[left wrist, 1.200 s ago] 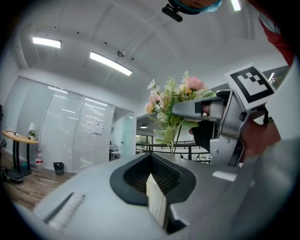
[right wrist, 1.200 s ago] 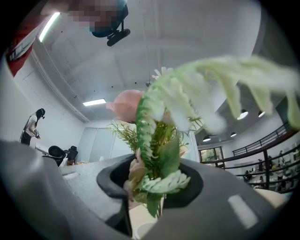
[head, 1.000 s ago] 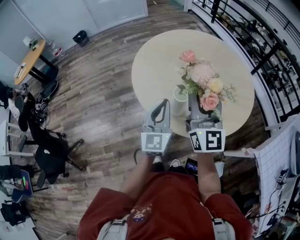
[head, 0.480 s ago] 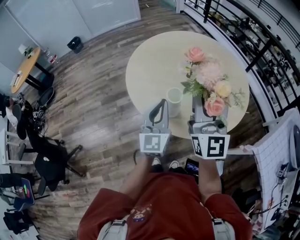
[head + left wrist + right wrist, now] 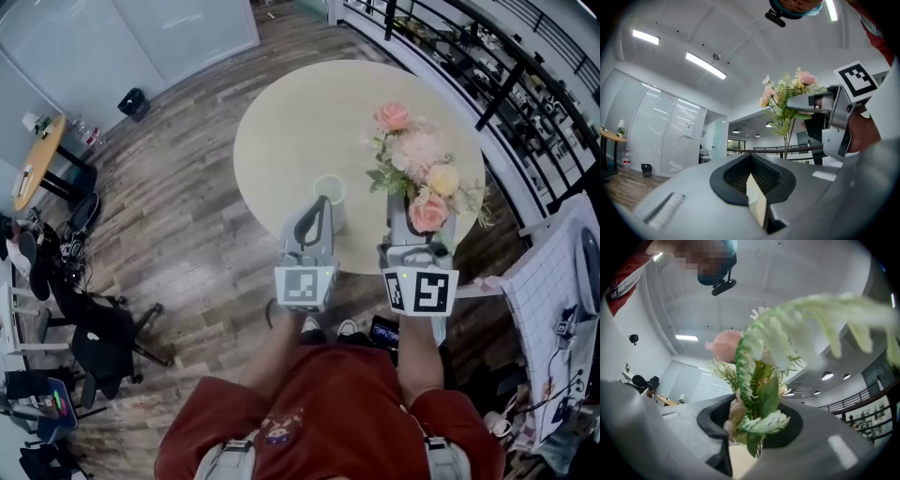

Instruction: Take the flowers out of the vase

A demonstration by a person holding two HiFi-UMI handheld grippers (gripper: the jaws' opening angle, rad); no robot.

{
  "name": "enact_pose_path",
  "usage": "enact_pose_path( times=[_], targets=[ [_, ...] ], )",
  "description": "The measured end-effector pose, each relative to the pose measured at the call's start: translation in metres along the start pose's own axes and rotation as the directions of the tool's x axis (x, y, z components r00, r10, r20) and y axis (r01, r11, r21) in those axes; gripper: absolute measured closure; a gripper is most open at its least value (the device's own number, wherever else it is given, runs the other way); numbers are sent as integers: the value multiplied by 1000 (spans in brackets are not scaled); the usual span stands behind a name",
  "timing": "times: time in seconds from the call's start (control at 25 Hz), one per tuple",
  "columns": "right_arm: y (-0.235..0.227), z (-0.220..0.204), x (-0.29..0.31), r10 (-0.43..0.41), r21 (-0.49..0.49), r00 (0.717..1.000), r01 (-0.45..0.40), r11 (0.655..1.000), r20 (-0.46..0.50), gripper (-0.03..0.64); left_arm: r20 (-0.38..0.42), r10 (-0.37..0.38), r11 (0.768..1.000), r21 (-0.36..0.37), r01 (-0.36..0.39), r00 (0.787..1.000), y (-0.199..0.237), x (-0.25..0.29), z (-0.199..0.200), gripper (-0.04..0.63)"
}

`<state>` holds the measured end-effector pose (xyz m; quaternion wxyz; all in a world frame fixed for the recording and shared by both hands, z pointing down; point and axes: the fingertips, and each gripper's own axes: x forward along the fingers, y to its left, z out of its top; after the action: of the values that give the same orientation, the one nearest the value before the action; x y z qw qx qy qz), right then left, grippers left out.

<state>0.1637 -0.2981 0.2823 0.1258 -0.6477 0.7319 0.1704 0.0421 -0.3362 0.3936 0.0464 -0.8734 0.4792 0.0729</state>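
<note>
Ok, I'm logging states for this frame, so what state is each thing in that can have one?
vase: upright on the table, empty.
flowers: out of the vase, held to its right.
right gripper: shut on the flowers.
left gripper: jaws together, holding nothing.

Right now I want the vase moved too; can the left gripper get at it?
Likely yes: the vase stands right by the left gripper, and the flowers are off to its right in the right gripper.

Bare tabletop (image 5: 281, 131) lies left of and beyond the vase (image 5: 330, 188); flowers (image 5: 419, 165) crowd the right.
</note>
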Motion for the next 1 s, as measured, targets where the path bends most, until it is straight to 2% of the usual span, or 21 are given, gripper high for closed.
enact_pose_path(
  times=[0.56,1.0],
  targets=[
    [-6,-40,-16,-49,9,992,50,999,-120,472,8,-40,999,-5,40,999,-5,2,8,591],
    [1,-88,-25,-37,22,972,43,999,-230,472,1,-53,999,1,53,999,-9,7,11,591]
  ],
)
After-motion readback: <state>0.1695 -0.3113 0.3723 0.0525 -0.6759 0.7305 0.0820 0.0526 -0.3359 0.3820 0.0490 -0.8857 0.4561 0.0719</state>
